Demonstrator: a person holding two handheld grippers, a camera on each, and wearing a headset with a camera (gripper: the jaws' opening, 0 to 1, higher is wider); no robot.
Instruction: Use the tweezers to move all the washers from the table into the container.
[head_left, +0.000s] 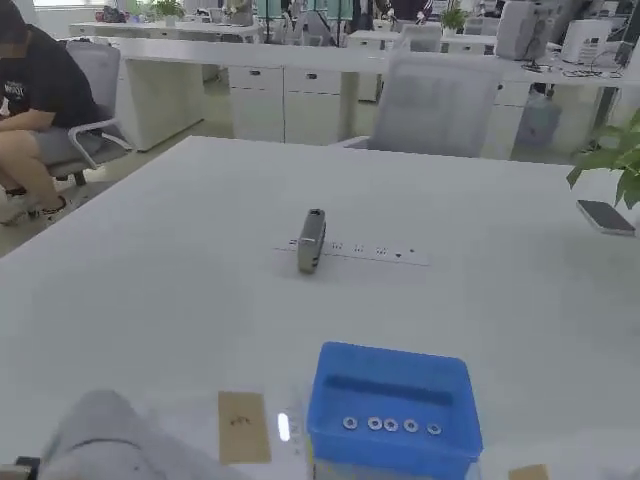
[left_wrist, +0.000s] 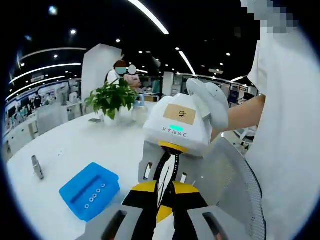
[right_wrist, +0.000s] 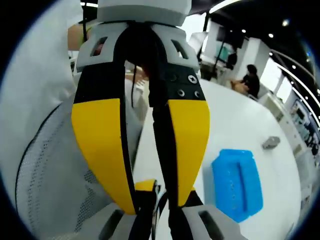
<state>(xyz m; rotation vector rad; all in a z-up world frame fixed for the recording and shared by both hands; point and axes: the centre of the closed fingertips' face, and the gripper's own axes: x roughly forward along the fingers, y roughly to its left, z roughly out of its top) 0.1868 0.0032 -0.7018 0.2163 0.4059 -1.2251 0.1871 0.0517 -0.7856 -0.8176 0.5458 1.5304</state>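
Lying in the blue container (head_left: 392, 360), washers (head_left: 390, 425) sit well apart from both pairs of pressed-together jaws.

Head view: bright, flat office light, no hard shadows. Bench (head_left: 150, 270) top is washed out to near white. Whole pic a bit soft, worst along the bench's near edge. Container (head_left: 392, 385) throws barely any shadow.

Left gripper view: ceiling reads dark, strip lights (left_wrist: 150, 16) & small spots are blown out, so light comes from overhead. Fisheye bends the bench edge & the room twd the rim.

Right gripper view: brightest at upper right. Left hand-held gripper (right_wrist: 157, 205) sits so near my lens it's stretched huge. My own jaws at the bottom are out of focus.
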